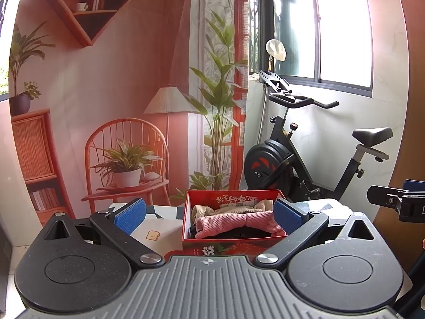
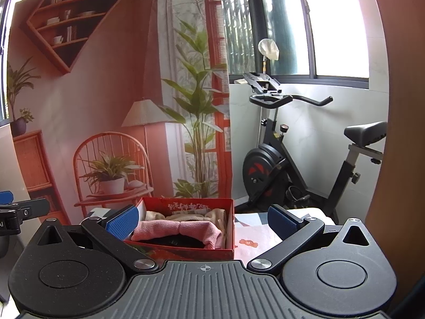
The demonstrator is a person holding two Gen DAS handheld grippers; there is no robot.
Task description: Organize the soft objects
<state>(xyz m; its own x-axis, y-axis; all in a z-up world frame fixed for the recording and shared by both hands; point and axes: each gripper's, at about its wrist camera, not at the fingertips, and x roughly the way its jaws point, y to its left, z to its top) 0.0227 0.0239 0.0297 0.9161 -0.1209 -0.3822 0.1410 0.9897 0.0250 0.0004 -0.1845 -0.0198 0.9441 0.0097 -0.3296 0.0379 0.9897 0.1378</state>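
Ahead, red box (image 1: 233,242) of cloths between spread left tongs (image 1: 209,215).

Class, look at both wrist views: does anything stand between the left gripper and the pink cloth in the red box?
Nothing visible does. The left gripper, jaws open and empty, faces the open-topped red box directly, and the pink cloth lies on top inside. The right gripper is off to the side.

Left hand-held gripper (image 1: 209,214), matte black speckled body, grey ribbed centre plate with small crosshair mark, two round black discs, silver pivot screws, triangular cut-outs, blue textured pads (image 1: 130,215), right hand-held gripper (image 2: 203,220) of identical build
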